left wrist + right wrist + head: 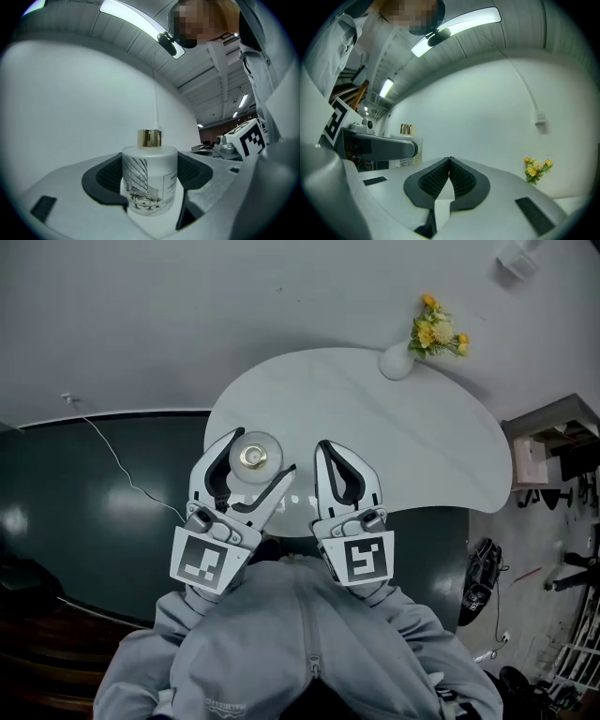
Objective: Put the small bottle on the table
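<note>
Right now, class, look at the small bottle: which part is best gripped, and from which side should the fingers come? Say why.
Grip the small bottle by its frosted round body, below the narrow gold cap, with the fingers closing level from opposite sides. The body is upright, straight-walled and wide, so that grip likely seats well; the left gripper holds it that way.

The small frosted white glass bottle looks matt, its gold metal cap shiny. The left gripper and right gripper are matt grey plastic with ribbed black pads. The rounded white table is smooth, faintly glossy; the grey zipped sweatshirt is soft cloth.
</note>
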Action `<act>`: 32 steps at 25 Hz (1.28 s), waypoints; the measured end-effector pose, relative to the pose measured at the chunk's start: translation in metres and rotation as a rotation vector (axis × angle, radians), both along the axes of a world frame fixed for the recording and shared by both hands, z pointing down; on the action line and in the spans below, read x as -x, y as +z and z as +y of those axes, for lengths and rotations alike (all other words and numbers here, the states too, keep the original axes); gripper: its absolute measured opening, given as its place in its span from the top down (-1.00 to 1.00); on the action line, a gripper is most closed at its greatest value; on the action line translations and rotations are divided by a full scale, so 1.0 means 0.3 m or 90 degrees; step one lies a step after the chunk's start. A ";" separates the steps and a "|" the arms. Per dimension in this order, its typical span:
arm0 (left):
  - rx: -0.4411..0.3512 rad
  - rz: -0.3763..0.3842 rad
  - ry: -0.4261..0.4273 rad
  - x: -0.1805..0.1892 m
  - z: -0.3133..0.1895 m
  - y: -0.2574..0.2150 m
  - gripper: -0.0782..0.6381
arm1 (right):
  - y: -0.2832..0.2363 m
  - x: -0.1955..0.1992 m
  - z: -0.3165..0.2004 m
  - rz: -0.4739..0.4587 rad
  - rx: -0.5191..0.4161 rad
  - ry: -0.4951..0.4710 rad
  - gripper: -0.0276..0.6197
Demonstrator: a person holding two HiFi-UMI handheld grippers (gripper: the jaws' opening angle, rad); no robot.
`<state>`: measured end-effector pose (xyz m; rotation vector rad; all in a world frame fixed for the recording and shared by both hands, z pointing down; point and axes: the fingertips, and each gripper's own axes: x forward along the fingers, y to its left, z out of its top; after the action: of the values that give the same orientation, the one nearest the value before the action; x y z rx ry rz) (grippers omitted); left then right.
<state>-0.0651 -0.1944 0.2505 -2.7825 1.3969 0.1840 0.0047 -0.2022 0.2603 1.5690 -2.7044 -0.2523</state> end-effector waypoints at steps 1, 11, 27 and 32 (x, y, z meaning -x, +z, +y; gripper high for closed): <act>-0.001 -0.002 0.006 0.005 -0.018 0.006 -0.15 | 0.004 0.009 -0.014 -0.002 0.002 0.003 0.83; 0.013 -0.001 0.055 -0.022 -0.155 0.083 -0.15 | 0.078 -0.003 -0.128 -0.020 0.037 0.030 0.83; 0.045 -0.007 0.080 -0.104 -0.319 0.336 -0.15 | 0.350 -0.062 -0.305 0.000 0.091 -0.004 0.83; 0.056 -0.002 0.088 -0.123 -0.355 0.453 -0.15 | 0.461 -0.058 -0.332 -0.001 0.112 -0.018 0.83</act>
<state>-0.0283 -0.3008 0.3865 -2.9512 1.2421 0.1221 0.0221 -0.3017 0.3987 1.4845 -2.6670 -0.0114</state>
